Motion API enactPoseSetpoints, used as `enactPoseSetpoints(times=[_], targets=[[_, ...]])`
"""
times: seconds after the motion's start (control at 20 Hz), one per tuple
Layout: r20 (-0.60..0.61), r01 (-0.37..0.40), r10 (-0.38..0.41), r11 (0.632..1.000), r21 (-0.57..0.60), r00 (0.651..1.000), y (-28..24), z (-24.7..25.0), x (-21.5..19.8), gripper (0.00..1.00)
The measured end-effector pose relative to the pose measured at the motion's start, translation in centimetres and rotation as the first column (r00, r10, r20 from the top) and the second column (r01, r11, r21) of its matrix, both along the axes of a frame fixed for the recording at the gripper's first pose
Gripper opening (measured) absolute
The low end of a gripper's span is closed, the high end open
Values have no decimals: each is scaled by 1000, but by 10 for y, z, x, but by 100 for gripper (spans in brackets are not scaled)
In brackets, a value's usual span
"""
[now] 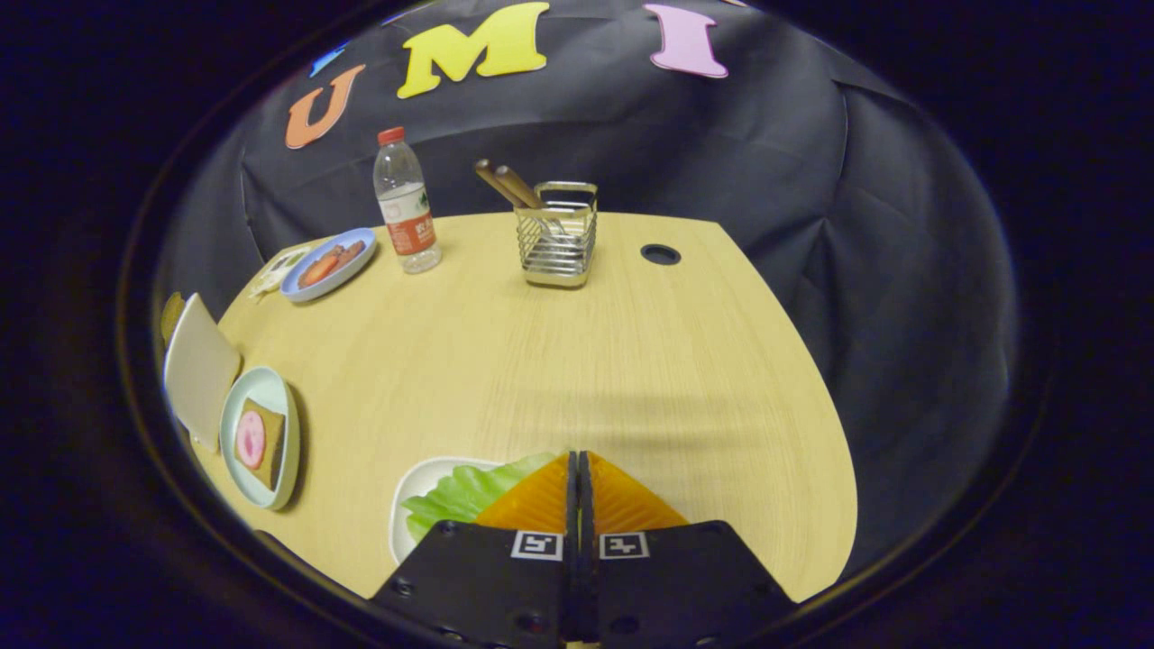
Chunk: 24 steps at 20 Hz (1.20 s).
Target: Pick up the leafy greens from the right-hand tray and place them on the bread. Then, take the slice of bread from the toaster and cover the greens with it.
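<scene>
While the gripper [577, 469] is held low over the near edge of the wooden table [559, 361], its two fingers are seen pressed together with nothing between them, their tips lying just over the right edge of the leafy greens [469, 491], which rest on one white tray [410, 500] at about seven o'clock from the fingertips. One square printed marker is carried on each finger base, two in all; no readable word is given by them. At nine o'clock, well apart from the fingers, one pale round plate [270, 433] is set, and on it one slice of bread [266, 442] topped by one pink round slice [250, 439]. Just beyond that plate one pale flat slab [198, 365] is seen. At eleven o'clock one blue plate [329, 266] with reddish food pieces is placed, and beside it one clear water bottle [406, 212] with a red cap; its label is too small to be read. At twelve o'clock one wire holder [557, 234] with two brown handles [509, 185] stands, and one dark round hole [661, 254] is cut into the table near it
</scene>
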<state>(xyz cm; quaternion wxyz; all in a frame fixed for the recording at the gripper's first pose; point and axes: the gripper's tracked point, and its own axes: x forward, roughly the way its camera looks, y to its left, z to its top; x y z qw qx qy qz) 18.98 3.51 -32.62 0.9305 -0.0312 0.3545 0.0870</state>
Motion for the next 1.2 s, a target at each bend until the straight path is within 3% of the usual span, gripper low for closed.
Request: enactPoseSetpoints(times=[0.75, 1.2], targets=[[187, -55, 52, 998, 10, 981, 59, 103, -85, 0], [251, -152, 154, 988, -26, 956, 143, 142, -144, 0]])
